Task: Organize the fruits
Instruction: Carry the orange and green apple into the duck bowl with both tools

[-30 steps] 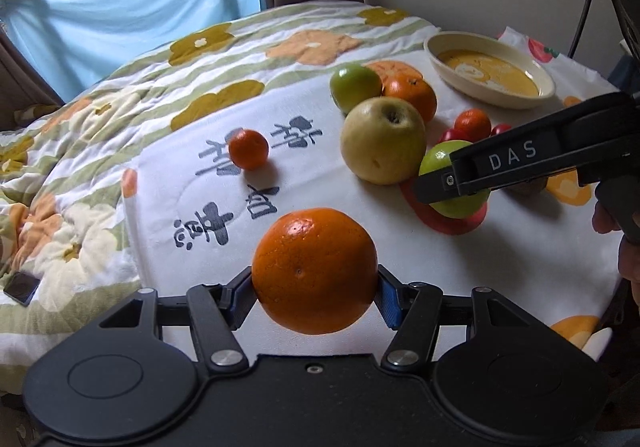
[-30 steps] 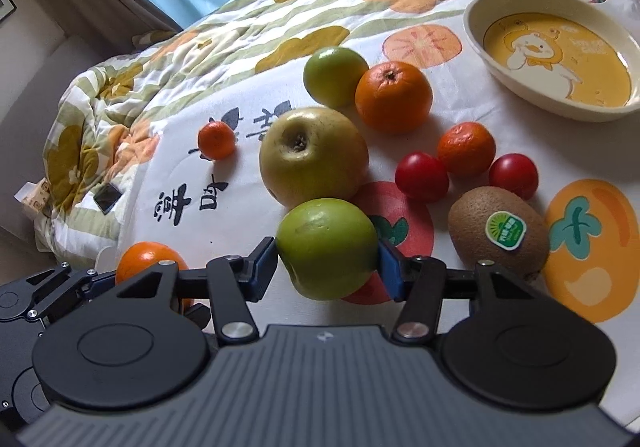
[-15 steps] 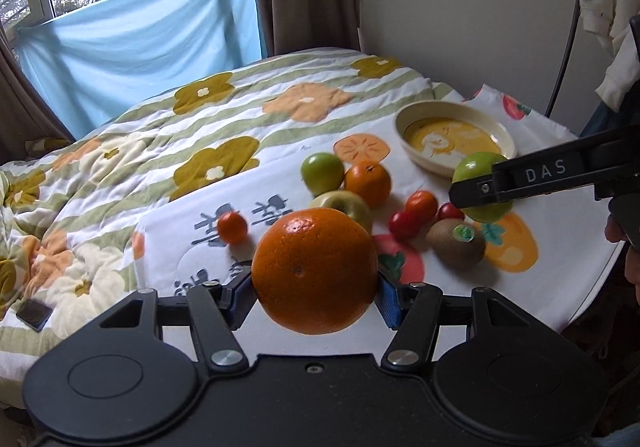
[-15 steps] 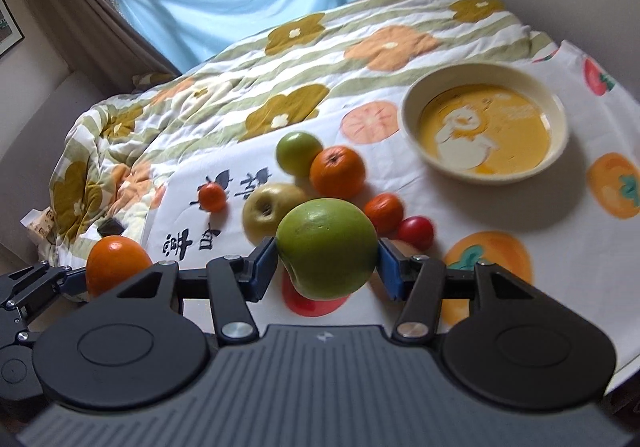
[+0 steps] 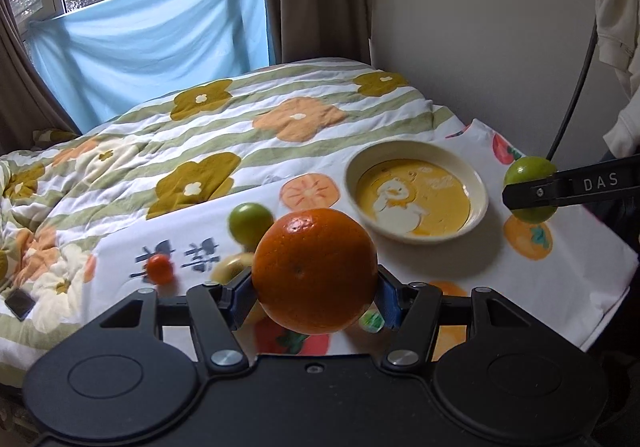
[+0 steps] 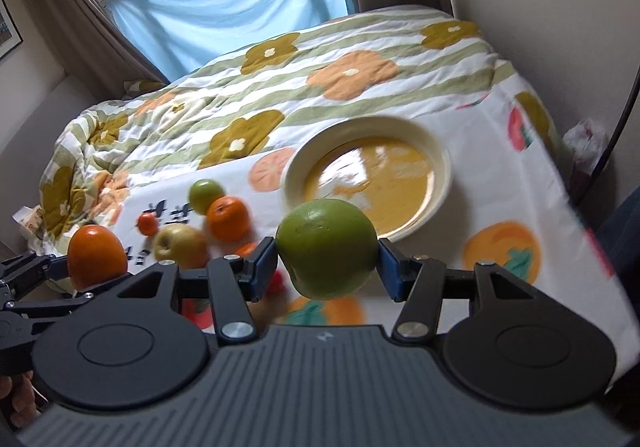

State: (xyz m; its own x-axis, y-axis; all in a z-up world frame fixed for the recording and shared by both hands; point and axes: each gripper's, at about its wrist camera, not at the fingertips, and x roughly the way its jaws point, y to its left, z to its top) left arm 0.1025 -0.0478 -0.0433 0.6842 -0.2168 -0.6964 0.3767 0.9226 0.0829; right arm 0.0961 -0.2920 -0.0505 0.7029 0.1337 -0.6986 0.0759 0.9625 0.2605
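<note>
My left gripper (image 5: 315, 289) is shut on a large orange (image 5: 315, 270), held in the air over the white cloth. My right gripper (image 6: 326, 266) is shut on a green apple (image 6: 326, 248), lifted just in front of the cream bowl (image 6: 439, 159) with a duck picture. From the left wrist view the green apple (image 5: 529, 169) hangs to the right of the bowl (image 5: 476, 183). From the right wrist view the held orange (image 6: 95, 255) shows at far left. On the cloth lie a green fruit (image 6: 205, 195), an orange (image 6: 228, 218), a yellow apple (image 6: 180, 246) and a small tangerine (image 6: 147, 224).
The white fruit-print cloth (image 5: 560, 279) lies on a flowered quilt (image 5: 208, 135) over a bed. The wall (image 5: 480, 27) and hanging clothes (image 5: 616, 39) stand at right, curtains and a blue sheet (image 5: 160, 47) at the back. A dark phone (image 5: 18, 304) lies at the quilt's left.
Both grippers have risen and drawn back from the fruit pile, each keeping its fruit. The bowl now sits closer to the middle of both views.
</note>
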